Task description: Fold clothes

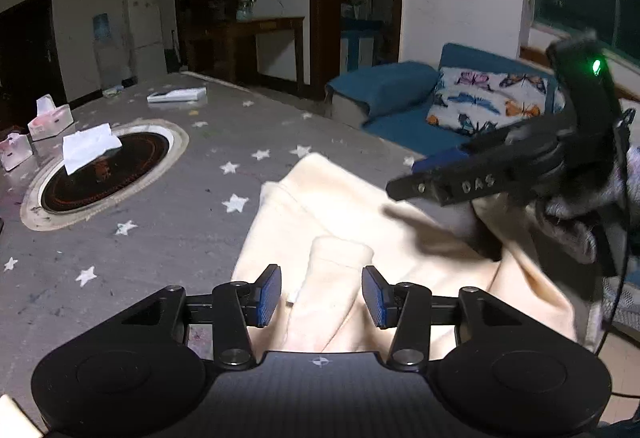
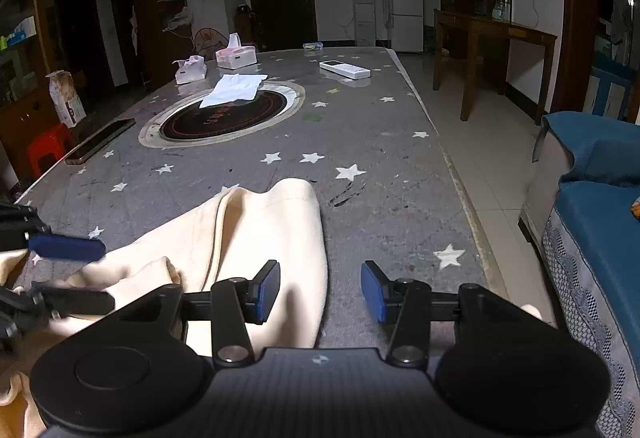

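A cream garment (image 1: 320, 214) lies bunched on the grey star-patterned tablecloth (image 1: 160, 206). My left gripper (image 1: 321, 292) is open. A rolled sleeve end (image 1: 340, 258) of the garment sits between its blue pads, apart from both. My right gripper (image 2: 320, 292) is also open over the garment's right edge (image 2: 280, 238), and its pads (image 2: 268, 290) do not press the fabric. A gloved hand holds the right gripper (image 1: 416, 174) above the cloth at the right of the left wrist view. The left gripper (image 2: 92, 274) shows at the left of the right wrist view, its fingers apart.
A round black hob inset (image 2: 224, 116) carries a white cloth (image 2: 236, 88). Behind it stand tissue boxes (image 2: 236, 56); a white remote (image 2: 344, 69) and a dark phone (image 2: 100, 140) also lie on the table. The table edge (image 2: 460, 178) runs along the right, next to a blue sofa (image 2: 592, 206).
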Demonstrator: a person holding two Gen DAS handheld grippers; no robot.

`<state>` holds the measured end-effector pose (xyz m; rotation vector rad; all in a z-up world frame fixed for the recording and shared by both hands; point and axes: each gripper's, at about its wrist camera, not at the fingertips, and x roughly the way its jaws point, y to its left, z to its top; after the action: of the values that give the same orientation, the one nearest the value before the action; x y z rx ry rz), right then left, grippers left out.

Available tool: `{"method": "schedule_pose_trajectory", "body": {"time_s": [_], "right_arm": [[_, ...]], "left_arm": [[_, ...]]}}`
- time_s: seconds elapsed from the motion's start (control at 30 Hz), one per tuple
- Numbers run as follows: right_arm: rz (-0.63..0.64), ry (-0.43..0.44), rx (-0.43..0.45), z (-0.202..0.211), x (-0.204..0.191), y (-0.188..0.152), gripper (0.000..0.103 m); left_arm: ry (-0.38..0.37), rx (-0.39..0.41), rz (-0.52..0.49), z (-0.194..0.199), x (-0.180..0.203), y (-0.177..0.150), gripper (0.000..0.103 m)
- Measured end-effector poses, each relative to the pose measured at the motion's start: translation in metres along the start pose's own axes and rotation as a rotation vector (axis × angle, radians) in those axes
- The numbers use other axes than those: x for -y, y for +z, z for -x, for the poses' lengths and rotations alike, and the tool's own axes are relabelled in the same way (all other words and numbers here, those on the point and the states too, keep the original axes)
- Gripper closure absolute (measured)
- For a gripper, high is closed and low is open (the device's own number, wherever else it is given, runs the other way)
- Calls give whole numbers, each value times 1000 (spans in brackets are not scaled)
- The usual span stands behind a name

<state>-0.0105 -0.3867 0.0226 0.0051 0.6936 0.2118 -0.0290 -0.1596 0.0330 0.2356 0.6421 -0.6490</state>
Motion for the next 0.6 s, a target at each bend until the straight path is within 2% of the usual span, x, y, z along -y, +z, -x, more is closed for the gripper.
{"method": "schedule_pose_trajectory", "body": {"time_s": [0.07,0.17,0.2,0.23,0.27,0.33,0.47,0.6], "right_arm": [[1,-1,-3,-1,1,2,58],[-10,3,-4,-3,4,6,58],[-15,5,-4,-4,5,8,58],[-21,6,-4,-5,7,10,58],[-27,7,-5,-5,8,11,58],[-36,9,-10,-8,11,15,58],[-56,21,-30,-19,16,23,58],[-83,53,-42,-30,19,32,58]], "left_arm": [[11,-26,29,-8,-3,-1,56],[-28,-43,110,-16,-15,-1,58],[-51,-40,123,-17,-17,-1,68],[-65,-40,123,-17,-16,-1,87],[-65,-45,113,-19,-14,-1,93],[-53,-33,106,-17,-13,-3,95],[62,45,161,-1,-38,6,96],[239,89,269,16,-84,15,97]]}}
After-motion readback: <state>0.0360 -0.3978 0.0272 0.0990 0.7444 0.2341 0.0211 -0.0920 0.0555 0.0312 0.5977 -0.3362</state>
